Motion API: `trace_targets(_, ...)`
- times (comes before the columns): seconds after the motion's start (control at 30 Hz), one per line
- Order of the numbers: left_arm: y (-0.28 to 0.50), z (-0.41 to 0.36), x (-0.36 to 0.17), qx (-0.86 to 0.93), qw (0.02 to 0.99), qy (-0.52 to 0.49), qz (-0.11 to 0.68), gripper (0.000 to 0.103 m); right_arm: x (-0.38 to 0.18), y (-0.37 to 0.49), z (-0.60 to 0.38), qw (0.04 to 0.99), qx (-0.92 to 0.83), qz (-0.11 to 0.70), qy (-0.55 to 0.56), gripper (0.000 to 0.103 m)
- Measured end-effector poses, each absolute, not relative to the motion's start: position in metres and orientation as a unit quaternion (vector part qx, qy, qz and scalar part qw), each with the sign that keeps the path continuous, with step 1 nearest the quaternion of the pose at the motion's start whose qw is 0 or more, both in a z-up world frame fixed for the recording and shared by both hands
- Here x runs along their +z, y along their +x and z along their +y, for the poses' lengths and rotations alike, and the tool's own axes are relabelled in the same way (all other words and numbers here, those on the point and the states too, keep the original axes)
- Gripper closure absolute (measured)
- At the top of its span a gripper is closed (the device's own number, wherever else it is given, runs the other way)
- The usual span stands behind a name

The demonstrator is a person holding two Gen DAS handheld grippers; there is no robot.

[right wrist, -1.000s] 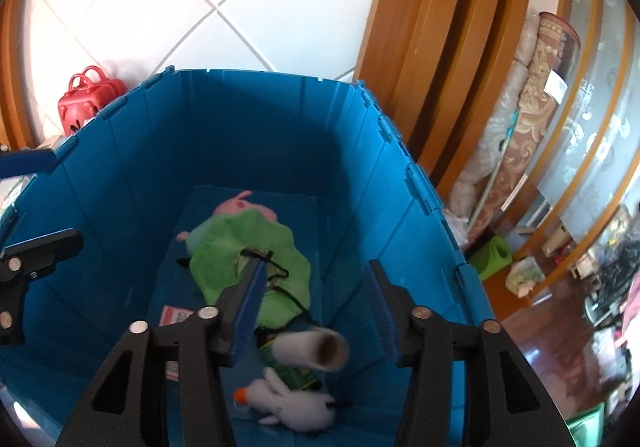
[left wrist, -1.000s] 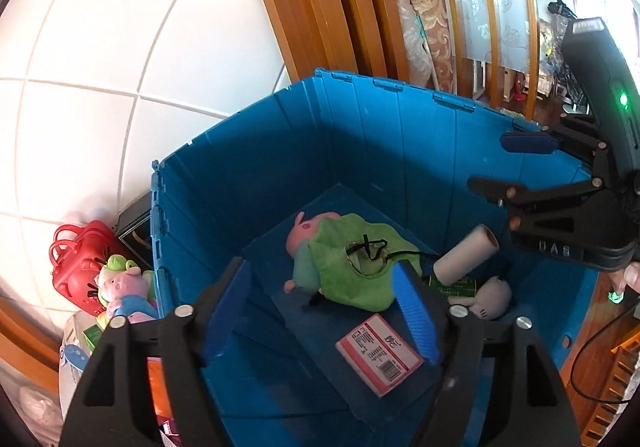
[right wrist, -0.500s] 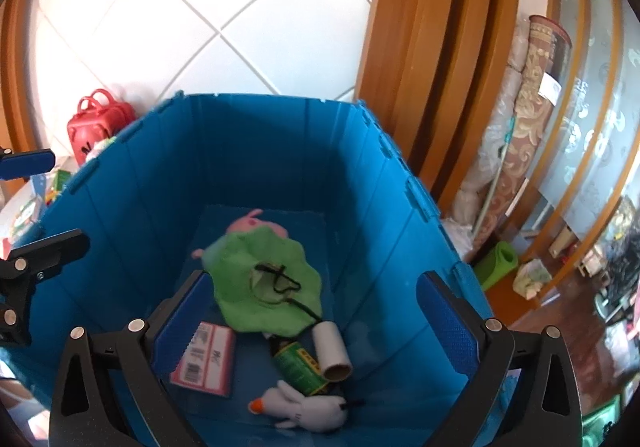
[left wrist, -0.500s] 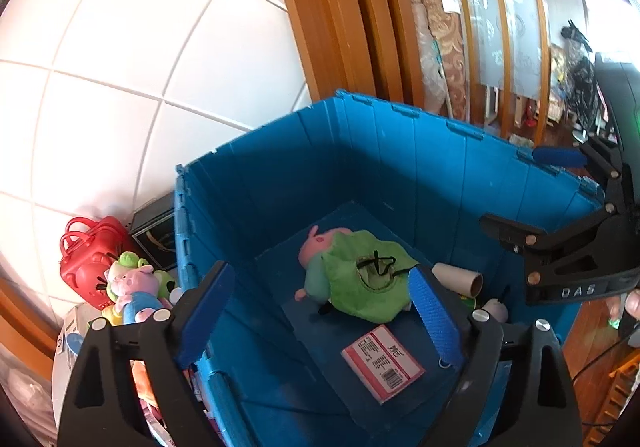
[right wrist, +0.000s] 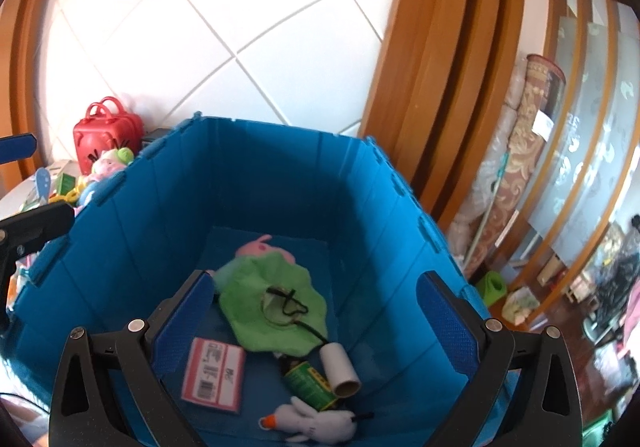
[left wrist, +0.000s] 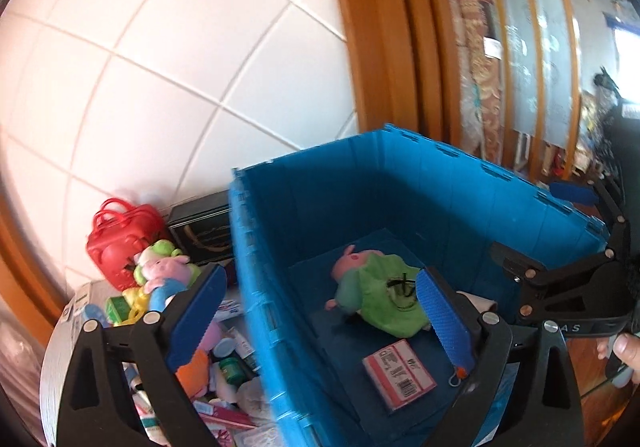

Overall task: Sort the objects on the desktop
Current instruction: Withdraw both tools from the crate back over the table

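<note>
- While hovering over the blue crate (right wrist: 280,175), right gripper (right wrist: 312,323) spread to its widest, nothing pinched between the blue pads.
- Left gripper (left wrist: 320,311) opening, jaws straddling the crate's left wall (left wrist: 256,287), empty too.
- Lying on the crate floor: green-clad pig plush (right wrist: 268,299), pink barcode card (right wrist: 212,375), cardboard tube (right wrist: 340,369), green can (right wrist: 310,385), white duck toy (right wrist: 316,421).
- Outside, on the table to the left: red toy suitcase (left wrist: 120,239), second pig plush (left wrist: 164,271), plus a blurred heap, perhaps tubes and packets.
- Versus a second ago: tube dropped from the right jaws, now resting by the can; both grippers drawn back, more table showing.
</note>
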State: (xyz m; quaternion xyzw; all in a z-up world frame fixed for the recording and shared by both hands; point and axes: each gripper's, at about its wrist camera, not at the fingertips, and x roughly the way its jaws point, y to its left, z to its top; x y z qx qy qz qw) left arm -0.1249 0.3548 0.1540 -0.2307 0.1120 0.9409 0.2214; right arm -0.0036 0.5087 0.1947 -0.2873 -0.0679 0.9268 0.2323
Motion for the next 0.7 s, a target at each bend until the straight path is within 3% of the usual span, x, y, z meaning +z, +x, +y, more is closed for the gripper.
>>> trace_targets(0.4,-0.103,0.236,0.145,0.967,0.136,-0.206,0.068,0.006,0.21,-0.003,0.42,0.221,0.942,-0.077,-0.241,0.0)
trace_targets(0.7,-0.084,0.09,0.1,0.963,0.005,-0.267,0.032,0.006,0.219,-0.001,0.319,0.13,0.974,-0.029,-0.184,0.0)
